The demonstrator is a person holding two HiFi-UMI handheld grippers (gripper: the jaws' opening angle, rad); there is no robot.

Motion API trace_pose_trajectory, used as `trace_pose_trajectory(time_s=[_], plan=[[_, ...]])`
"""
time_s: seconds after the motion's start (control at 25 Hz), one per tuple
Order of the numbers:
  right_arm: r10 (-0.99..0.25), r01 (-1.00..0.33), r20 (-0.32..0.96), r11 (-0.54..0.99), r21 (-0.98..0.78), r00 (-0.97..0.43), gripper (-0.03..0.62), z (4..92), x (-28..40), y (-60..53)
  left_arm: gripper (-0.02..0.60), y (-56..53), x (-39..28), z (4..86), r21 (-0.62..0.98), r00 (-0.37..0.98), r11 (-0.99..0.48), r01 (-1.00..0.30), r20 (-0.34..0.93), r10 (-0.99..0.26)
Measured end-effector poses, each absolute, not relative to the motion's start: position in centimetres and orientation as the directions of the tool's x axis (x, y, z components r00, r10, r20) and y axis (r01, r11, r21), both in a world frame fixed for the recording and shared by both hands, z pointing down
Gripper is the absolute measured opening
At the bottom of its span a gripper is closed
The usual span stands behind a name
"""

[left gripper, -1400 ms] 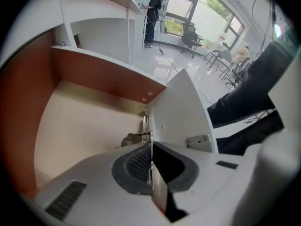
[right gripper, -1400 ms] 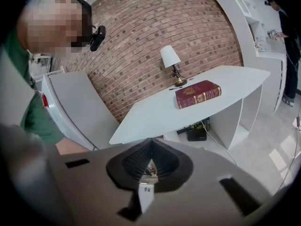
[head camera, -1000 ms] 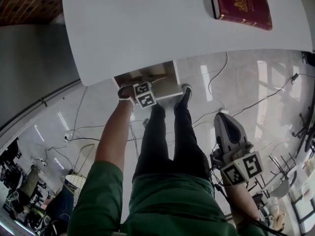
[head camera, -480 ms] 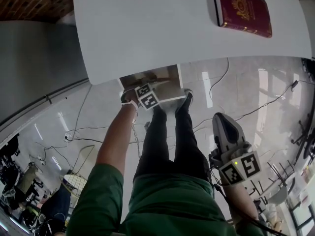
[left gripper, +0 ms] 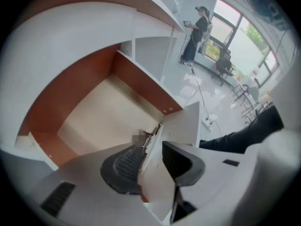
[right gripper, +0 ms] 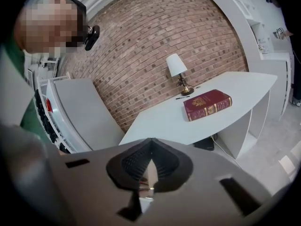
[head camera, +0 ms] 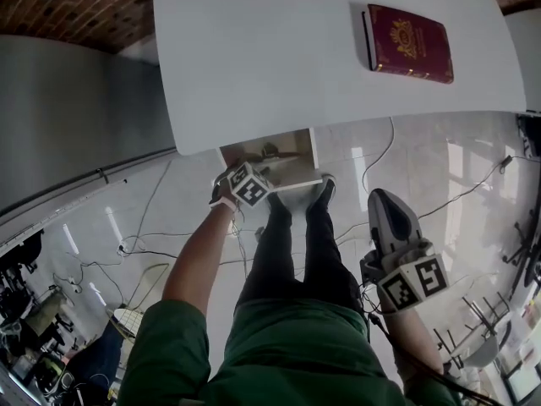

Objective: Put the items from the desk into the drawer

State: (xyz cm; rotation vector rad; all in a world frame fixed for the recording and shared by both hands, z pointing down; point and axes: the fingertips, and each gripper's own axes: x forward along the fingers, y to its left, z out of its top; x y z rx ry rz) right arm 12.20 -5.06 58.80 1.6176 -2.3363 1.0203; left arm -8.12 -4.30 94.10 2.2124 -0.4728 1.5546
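Drawer (left gripper: 99,117) open; left gripper (left gripper: 151,159) jaws just spread wide astride its front. Right gripper (right gripper: 149,166) closed, empty. Next, likely: grasp book (head camera: 410,43) on desk (head camera: 270,57) above drawer.

We saw the book (head camera: 408,43) lying on the worktop (head camera: 270,57), the open drawer (head camera: 296,178) beneath its near edge.

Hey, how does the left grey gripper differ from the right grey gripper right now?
The left grey gripper has its jaws apart, having just opened, with the white front of the open drawer showing ungripped in the gap; the right grey gripper has its jaws shut on nothing. The left points down into the drawer; the right faces the white desk and its dark red book. Both are the same grey two-jaw design.
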Motion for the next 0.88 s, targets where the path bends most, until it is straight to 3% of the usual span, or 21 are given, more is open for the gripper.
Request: trace_pose_trajectory(time_s=[0.24, 0.56, 0.88], plan=[[-0.828, -0.863, 0.380, 0.221, -0.454, -0.412, 0.002, 54.6, 12.5, -6.6, 0.083, -4.5, -7.9, 85.0, 0.272, 0.485, -0.675, -0.686, 0.862, -0.147], [-0.865, -0.861, 0.280, 0.277, -0.428, -0.417, 0.002, 48.1, 12.0, -8.3, 0.054, -7.7, -4.6, 67.5, 0.328, 0.658, -0.635, -0.699, 0.641, -0.394], [-0.893, -0.893, 0.202, 0.332, -0.305, -0.401, 0.002, 41.0, 12.7, -10.0, 0.046, -13.8, -4.3, 50.3, 0.305, 0.685, -0.613, -0.728, 0.356, -0.636]])
